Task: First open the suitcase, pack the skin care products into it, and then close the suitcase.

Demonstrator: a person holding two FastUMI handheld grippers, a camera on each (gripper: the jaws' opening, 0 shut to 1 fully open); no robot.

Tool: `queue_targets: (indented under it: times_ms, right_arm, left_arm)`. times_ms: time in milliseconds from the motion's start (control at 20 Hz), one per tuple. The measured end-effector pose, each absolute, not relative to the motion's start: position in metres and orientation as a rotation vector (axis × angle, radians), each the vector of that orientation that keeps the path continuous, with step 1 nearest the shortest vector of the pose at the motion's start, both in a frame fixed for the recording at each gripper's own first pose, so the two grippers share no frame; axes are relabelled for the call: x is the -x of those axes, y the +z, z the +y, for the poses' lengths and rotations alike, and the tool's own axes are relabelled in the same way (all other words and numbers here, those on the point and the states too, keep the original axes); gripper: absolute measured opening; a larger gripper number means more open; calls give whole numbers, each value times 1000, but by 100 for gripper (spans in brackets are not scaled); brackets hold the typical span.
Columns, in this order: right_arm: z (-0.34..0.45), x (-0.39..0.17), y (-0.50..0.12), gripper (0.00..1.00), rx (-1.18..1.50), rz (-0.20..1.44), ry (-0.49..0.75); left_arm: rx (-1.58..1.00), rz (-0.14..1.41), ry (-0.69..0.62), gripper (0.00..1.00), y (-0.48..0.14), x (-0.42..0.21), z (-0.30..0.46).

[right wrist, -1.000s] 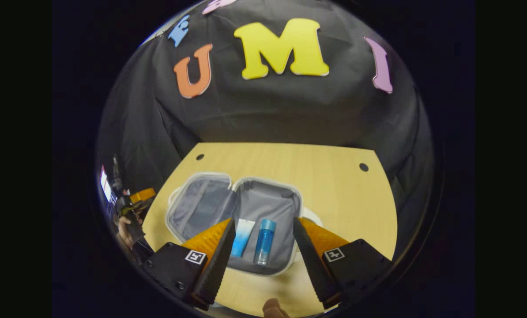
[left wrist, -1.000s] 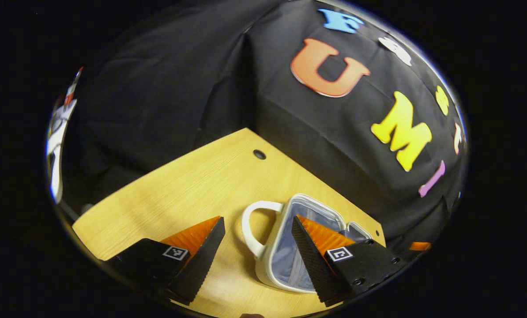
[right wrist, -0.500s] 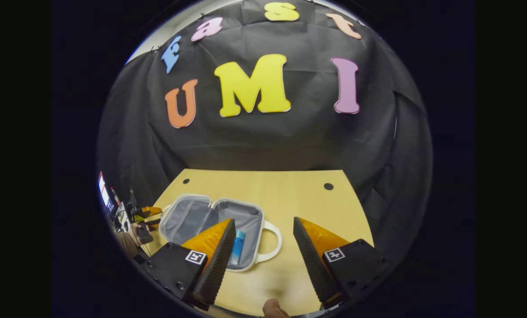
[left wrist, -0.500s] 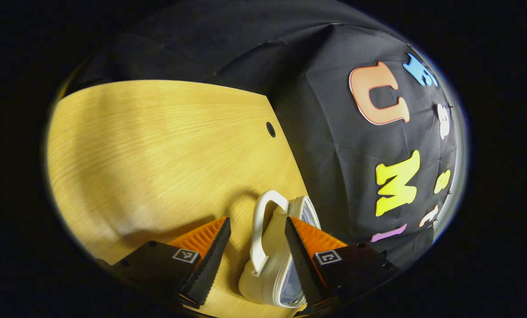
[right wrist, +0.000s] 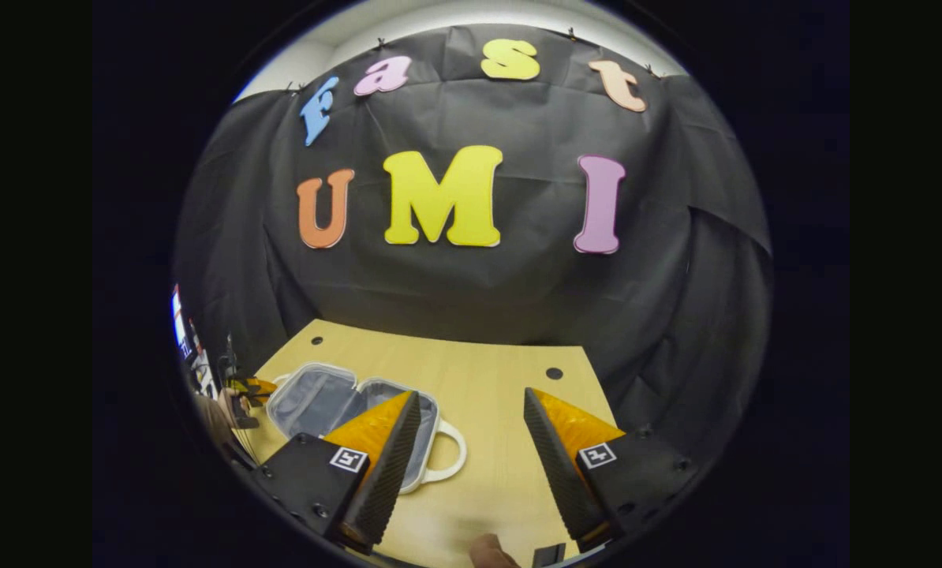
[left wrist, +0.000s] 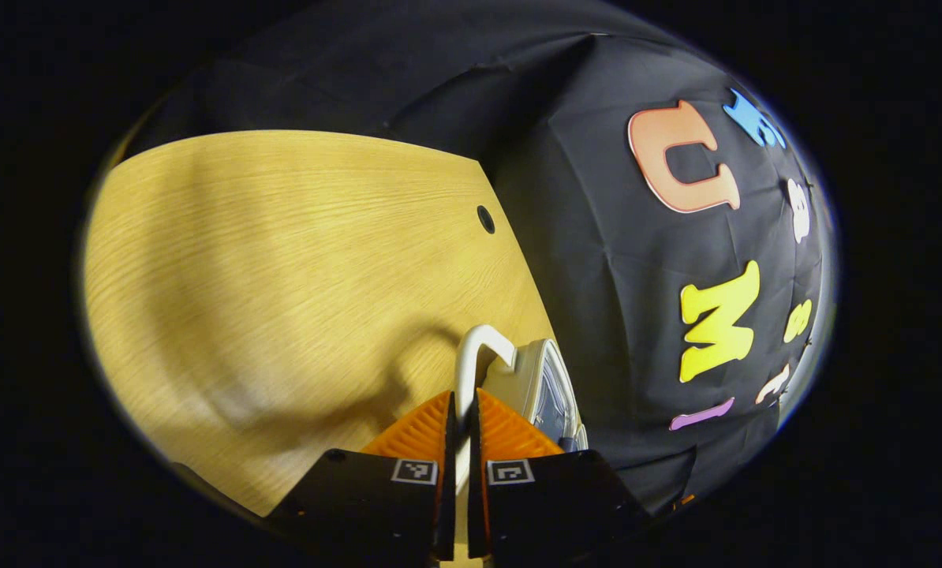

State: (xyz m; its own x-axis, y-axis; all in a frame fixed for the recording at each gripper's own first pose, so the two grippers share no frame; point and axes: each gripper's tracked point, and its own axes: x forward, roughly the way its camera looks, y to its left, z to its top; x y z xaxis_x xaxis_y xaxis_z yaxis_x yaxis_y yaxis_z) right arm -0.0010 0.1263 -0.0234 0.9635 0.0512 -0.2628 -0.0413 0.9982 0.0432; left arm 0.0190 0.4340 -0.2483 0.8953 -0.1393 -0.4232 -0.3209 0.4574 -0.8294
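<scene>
On counter (right wrist: 502, 465): suitcase (right wrist: 337, 398) open, halves flat side by side.
Left tool (left wrist: 461, 410) clamped on lid handle (left wrist: 471, 351); right tool (right wrist: 471, 442) apart, above counter.

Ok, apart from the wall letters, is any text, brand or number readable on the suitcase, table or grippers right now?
Suitcase: no text visible.
Table: none.
Left gripper and right gripper: square coded markers behind the fingers, patterns only, no words or numbers.
Screen at the right gripper view's left edge: too small to read.
</scene>
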Motion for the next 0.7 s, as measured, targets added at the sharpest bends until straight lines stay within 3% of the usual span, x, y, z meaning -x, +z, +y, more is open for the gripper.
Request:
queue_targets:
  times_ms: [350,700]
  right_arm:
    - [119,-6,3,79,-22,191,123]
    - [106,-14,1,77,-39,171,193]
  left_arm:
    - [841,380,135,5,-161,-27,420]
    - [562,250,42,5,-53,-19,335]
